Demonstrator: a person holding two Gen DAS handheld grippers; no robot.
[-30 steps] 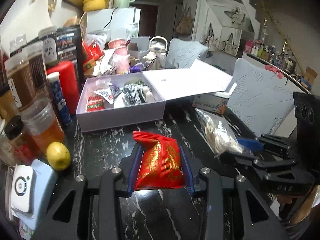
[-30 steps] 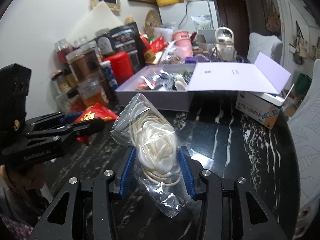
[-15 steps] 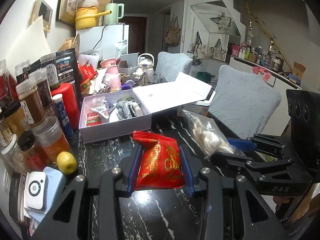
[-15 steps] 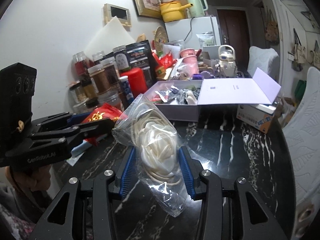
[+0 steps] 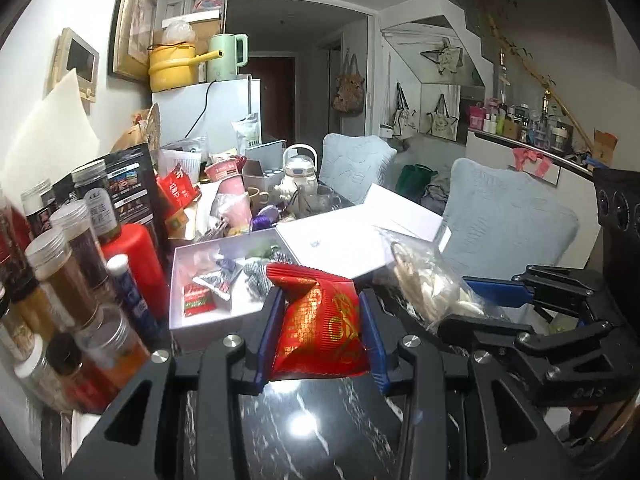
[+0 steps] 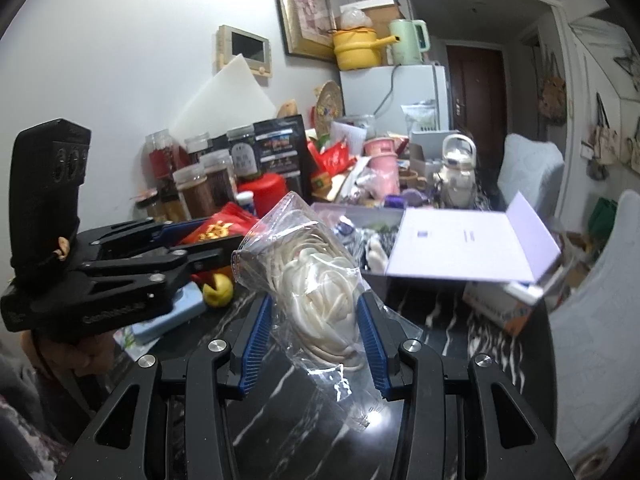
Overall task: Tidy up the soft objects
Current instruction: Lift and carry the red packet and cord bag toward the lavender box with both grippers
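Note:
My left gripper [image 5: 320,336] is shut on a red pouch with gold print [image 5: 320,332], held above the black marble table. My right gripper [image 6: 316,328] is shut on a clear bag of white cord [image 6: 320,280], also held up in the air. The bag also shows in the left wrist view [image 5: 428,284], and the red pouch shows in the right wrist view [image 6: 220,228]. An open white box [image 5: 208,320] with several small soft items lies ahead, its lid [image 5: 332,244] folded open to the right.
Jars [image 5: 52,264] and a red canister [image 5: 132,248] crowd the table's left side. A yellow lemon [image 6: 218,290] and a light blue device [image 6: 168,316] lie near the left. A small carton [image 6: 496,308] sits under the lid. Padded chairs [image 5: 508,224] stand at the right.
Both grippers have risen with their loads, so the table and the box look lower and farther. Both stay shut on their objects.

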